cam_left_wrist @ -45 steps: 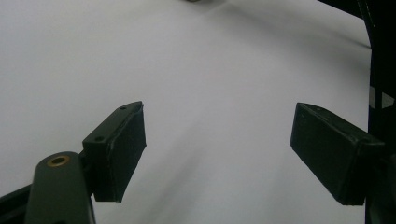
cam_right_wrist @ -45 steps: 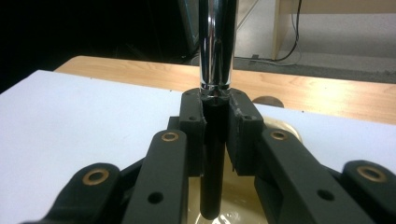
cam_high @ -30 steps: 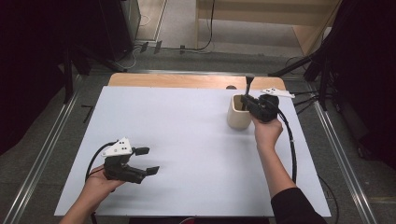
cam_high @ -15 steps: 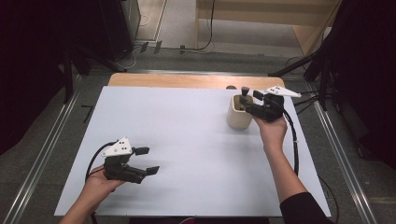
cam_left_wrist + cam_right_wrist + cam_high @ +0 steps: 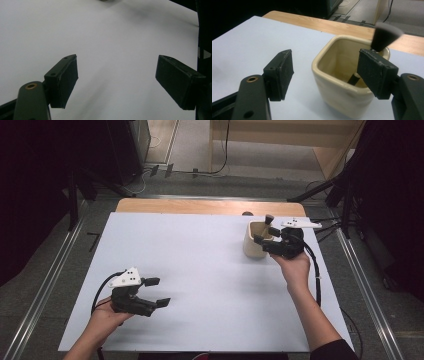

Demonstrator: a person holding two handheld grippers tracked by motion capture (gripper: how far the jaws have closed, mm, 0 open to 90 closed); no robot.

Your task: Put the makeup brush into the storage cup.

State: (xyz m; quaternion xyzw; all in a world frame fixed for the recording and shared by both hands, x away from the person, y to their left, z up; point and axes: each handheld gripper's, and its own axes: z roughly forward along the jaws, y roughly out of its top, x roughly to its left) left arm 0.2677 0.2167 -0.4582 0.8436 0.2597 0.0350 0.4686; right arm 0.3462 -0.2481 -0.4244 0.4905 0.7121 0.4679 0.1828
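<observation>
Cream square cup (image 5: pixel 342 90), glossy, rounded corners, near table (image 5: pixel 210 270) far right corner; makeup brush (image 5: pixel 384 35) inside, bristles up. Right gripper (image 5: pixel 325 75) released beside rim. Left gripper (image 5: pixel 116 82) released, near-left.

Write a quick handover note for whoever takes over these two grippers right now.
Left gripper: open, holding nothing, over the near left of the white table.
Right gripper: open, right beside the cream cup at the far right, gripping nothing.
Brush: stands in the cup, bristles up, leaning on the rim.
Done: brush is in the cup and released.
Left: probably just draw the right gripper clear without tipping the cup.
</observation>
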